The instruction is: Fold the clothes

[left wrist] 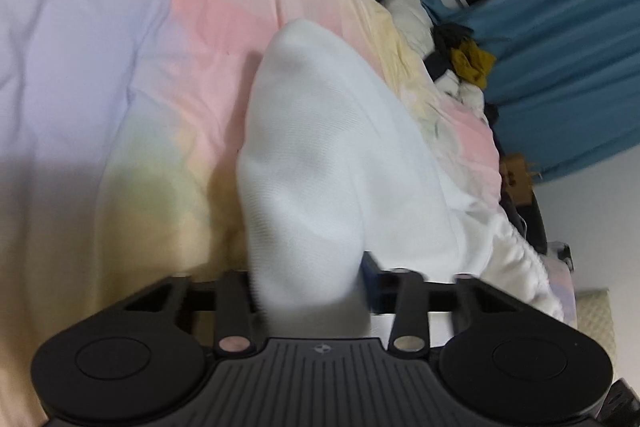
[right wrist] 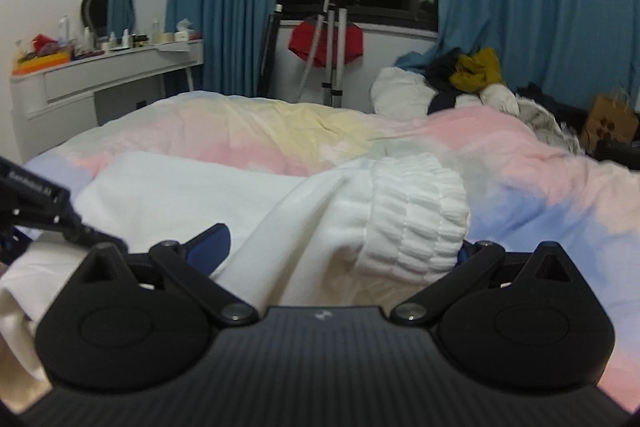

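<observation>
two grippers work one white garment (right wrist: 188,199), a pair of pale trousers or a skirt with a gathered elastic waistband (right wrist: 416,211), and everything else is placed here by that waistband. nearest to it, the right gripper (right wrist: 340,251) has its blue-padded fingers (right wrist: 212,241) spread wide on either side of the bunched band, with cloth lying between them; the spread suggests it is either setting up a pinch or has let go, and no clamp on the fabric is visible. to the left of the waistband, the left gripper (left wrist: 308,279) appears closed on a fold of the same cloth, which rises in a tall tent away from it, likely lifted so the leg end can be carried over. under and beyond the waistband spreads the pastel duvet (right wrist: 280,123), serving as the folding surface. further behind the band sits a heap of unfolded clothes (right wrist: 472,75), probably waiting, then blue curtains (right wrist: 540,7).
</observation>
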Available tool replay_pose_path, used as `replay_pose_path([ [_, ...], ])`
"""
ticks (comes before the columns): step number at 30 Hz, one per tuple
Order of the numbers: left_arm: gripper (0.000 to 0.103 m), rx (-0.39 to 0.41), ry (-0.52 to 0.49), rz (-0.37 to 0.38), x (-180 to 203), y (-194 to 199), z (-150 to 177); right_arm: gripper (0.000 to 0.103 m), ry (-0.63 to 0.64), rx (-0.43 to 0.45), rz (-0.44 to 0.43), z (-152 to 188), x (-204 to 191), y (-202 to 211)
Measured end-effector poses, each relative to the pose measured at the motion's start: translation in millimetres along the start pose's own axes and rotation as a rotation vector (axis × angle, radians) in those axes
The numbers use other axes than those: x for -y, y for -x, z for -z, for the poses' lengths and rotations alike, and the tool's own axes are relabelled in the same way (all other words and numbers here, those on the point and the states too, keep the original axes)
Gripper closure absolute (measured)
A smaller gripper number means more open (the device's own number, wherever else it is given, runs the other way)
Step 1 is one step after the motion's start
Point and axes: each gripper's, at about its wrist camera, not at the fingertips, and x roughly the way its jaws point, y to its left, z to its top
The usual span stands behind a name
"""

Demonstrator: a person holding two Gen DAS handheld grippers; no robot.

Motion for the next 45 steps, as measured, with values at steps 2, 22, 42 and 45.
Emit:
replay_pose_path([
  [2,0.078,0.013,0.017,0.0,2.3,6.7,-4.0,0.0,-0.069,-0.015,-0.015,-1.1,11.5,-0.6],
  [22,0.078,0.041,0.095,-0.017,-87.4,80.1,-36.3,0.0,-0.72,-0.489,-0.45,52.2,60.2,-87.0],
  [42,0.078,0.145,-0.219,0.074,114.2,179.3,-42.1,0.056,-0.695,-0.222,-0.503,-99.7,98.8,38.5],
  [45,0.078,0.16,-0.275,0.131,171.0,167.9,-41.7,0.056,-0.692,-0.142,-0.498,-123.2,129.3,66.7],
])
